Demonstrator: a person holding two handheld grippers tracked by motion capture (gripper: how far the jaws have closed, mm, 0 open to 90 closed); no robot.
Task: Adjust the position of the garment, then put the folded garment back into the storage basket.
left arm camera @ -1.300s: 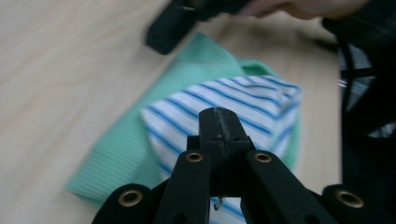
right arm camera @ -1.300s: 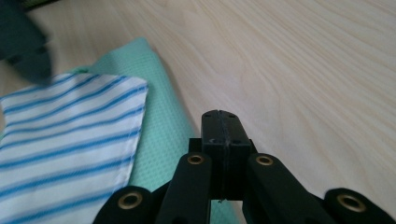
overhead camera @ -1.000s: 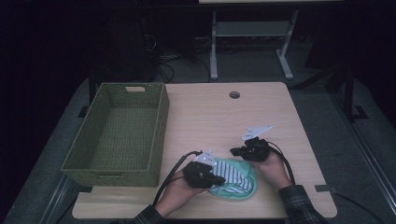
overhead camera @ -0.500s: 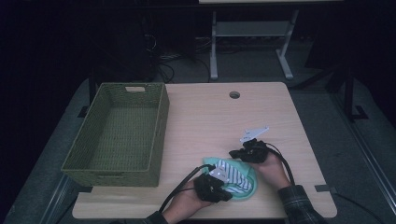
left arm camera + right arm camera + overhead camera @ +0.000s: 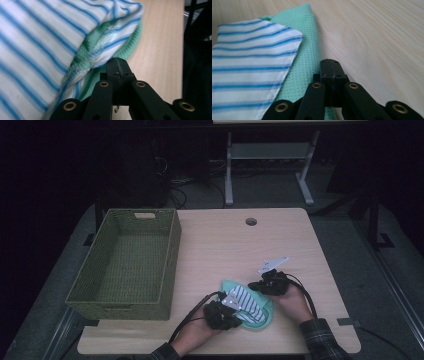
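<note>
A white cloth with blue stripes (image 5: 246,301) lies folded on a green waffle-weave cloth (image 5: 264,319) near the table's front edge. My left gripper (image 5: 231,314) is at the pile's near-left side. In the left gripper view its jaws (image 5: 117,62) are shut, and the striped cloth (image 5: 37,50) and green cloth (image 5: 130,48) bunch toward the tip. My right gripper (image 5: 257,286) is at the pile's far-right corner. It (image 5: 330,62) is shut, with its tip on the edge of the flat green cloth (image 5: 302,37) beside the striped cloth (image 5: 249,62).
A green woven basket (image 5: 169,255) stands empty on the left half of the wooden table (image 5: 225,245). A round cable hole (image 5: 251,221) sits near the far edge. Behind the table is a dark floor with a white stand (image 5: 230,175).
My left gripper has moved from the pile's left side toward the front edge and in under the cloths. The striped cloth now lies more on top. The right gripper has stayed put.
</note>
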